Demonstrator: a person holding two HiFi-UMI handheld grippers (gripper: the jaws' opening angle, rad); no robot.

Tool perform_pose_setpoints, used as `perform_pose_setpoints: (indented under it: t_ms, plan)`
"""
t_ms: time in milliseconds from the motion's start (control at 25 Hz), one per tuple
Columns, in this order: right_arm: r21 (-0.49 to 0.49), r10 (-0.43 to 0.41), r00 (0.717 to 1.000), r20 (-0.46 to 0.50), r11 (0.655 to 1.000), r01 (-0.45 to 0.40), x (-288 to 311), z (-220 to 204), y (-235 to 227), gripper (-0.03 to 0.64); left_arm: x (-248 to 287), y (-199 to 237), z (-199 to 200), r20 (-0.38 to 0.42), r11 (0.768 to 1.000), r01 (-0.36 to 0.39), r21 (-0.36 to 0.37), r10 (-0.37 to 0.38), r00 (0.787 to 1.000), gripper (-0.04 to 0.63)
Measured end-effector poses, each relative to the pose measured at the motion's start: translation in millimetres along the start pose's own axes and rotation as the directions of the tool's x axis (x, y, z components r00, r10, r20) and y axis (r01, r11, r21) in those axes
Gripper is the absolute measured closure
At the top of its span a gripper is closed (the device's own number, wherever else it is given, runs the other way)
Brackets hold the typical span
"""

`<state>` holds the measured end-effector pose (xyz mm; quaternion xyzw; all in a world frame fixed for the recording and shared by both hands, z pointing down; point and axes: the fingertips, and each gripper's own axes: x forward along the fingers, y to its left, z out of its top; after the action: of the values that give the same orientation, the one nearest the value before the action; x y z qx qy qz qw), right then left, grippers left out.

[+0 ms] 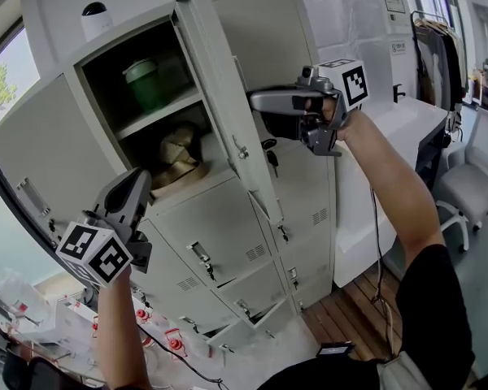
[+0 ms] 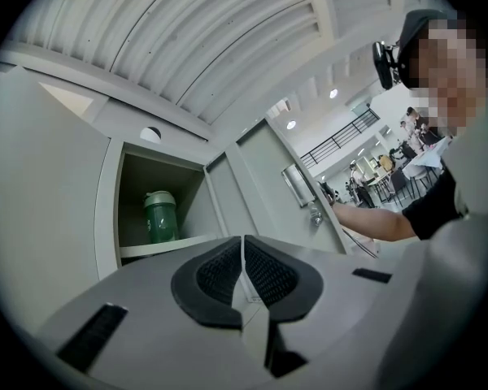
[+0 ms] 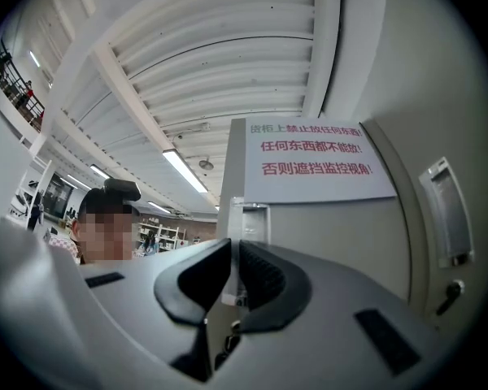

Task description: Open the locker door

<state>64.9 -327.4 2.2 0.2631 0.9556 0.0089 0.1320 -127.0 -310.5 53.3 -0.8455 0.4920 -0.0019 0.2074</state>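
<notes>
The locker door [image 1: 220,80] of the top compartment stands open, swung out from the locker bank [image 1: 228,234] so that its edge faces the head camera and its free edge is nearer than its hinge side. The right gripper [image 1: 256,100] is at the right face of this door, near its upper half. In the right gripper view, the right gripper [image 3: 232,275] has its jaws set narrow, with the pads clamped on a thin vertical strip of the door. A white notice [image 3: 313,161] with red print is fixed to the grey panel just behind the jaws. The left gripper [image 1: 138,181] is held low and to the left, in front of the locker bank, and touches nothing. In the left gripper view, the left gripper [image 2: 244,262] has its pads pressed together with nothing between them. Inside the open compartment, a green bottle [image 1: 146,84] stands upright on the upper shelf. A beige item [image 1: 179,153] lies on the level below; its type cannot be determined. A bunch of keys [image 1: 270,153] hangs at the door's lock, below the right gripper.
</notes>
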Motion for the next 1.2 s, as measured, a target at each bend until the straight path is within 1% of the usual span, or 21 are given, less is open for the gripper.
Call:
perform_pose_setpoints:
  t_ms: [80,200,240,320,640,720,880,1000,1080,1200]
  plan:
    - [-0.004,0.002,1.0,0.0,1.0,-0.002,-4.9,1.2,-0.1,0.574,0.2,0.1,-0.7,-0.002,1.0,0.003,0.003,-0.003,1.0,0.572]
    - [-0.014,-0.002,1.0,0.0,1.0,0.002,-13.1,2.3,0.6,0.581,-1.0,-2.6,0.1,0.01,1.0,0.009,-0.016,-0.009,1.0,0.572]
    - [-0.018,-0.001,1.0,0.003,1.0,0.001,-16.9,3.0,1.4,0.597,-1.3,-4.8,0.4,0.016,1.0,0.013,-0.022,-0.013,1.0,0.572]
    - [-0.025,0.0,1.0,0.014,1.0,0.001,-26.3,6.0,3.1,0.6,-1.0,-10.6,0.8,0.025,1.0,0.02,-0.024,-0.02,1.0,0.572]
    - [-0.049,-0.089,0.994,0.07,0.994,0.093,-58.3,20.4,3.6,0.6,2.2,-27.1,2.6,0.036,0.999,0.05,-0.018,-0.049,0.998,0.572]
    - [-0.068,-0.14,0.988,0.06,0.987,0.144,-62.8,17.8,1.0,0.6,3.3,-28.1,-0.5,0.039,0.998,0.058,-0.029,-0.056,0.998,0.572]
    - [-0.126,-0.247,0.969,0.03,0.96,0.248,-67.2,10.5,-0.4,0.6,6.2,-29.7,-10.3,0.039,0.995,0.076,-0.058,-0.074,0.997,0.572]
    - [-0.178,-0.325,0.946,0.008,0.93,0.322,-67.8,6.3,4.9,0.6,7.6,-31.1,-15.3,0.046,0.993,0.087,-0.076,-0.084,0.995,0.572]
    - [-0.229,-0.389,0.921,-0.01,0.898,0.376,-68.8,3.7,8.5,0.6,8.0,-31.6,-16.7,0.055,0.992,0.092,-0.085,-0.087,0.995,0.572]
    - [-0.332,-0.49,0.872,-0.025,0.826,0.454,-65.5,1.2,19.5,0.6,7.2,-32.2,-16.8,0.068,0.991,0.096,-0.089,-0.09,0.994,0.572]
